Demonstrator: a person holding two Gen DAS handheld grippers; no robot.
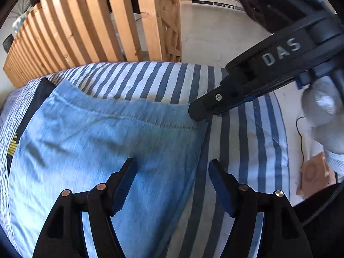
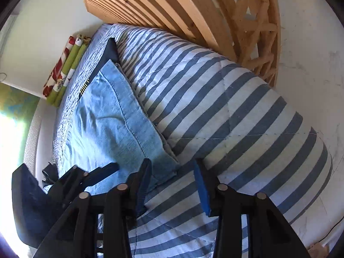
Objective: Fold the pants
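The pants (image 2: 111, 126), light blue, lie in a flat folded stack on the striped blanket (image 2: 225, 99), between the wooden slats (image 2: 163, 4) and a dark cushion (image 2: 107, 51). The left gripper (image 1: 172, 182) hangs over the stack's near edge with its jaws spread and empty. The right gripper (image 2: 172, 182) is also spread, with one finger on the corner of the pants. I'd say one fold is done. Each gripper must next close on a corner before another fold.
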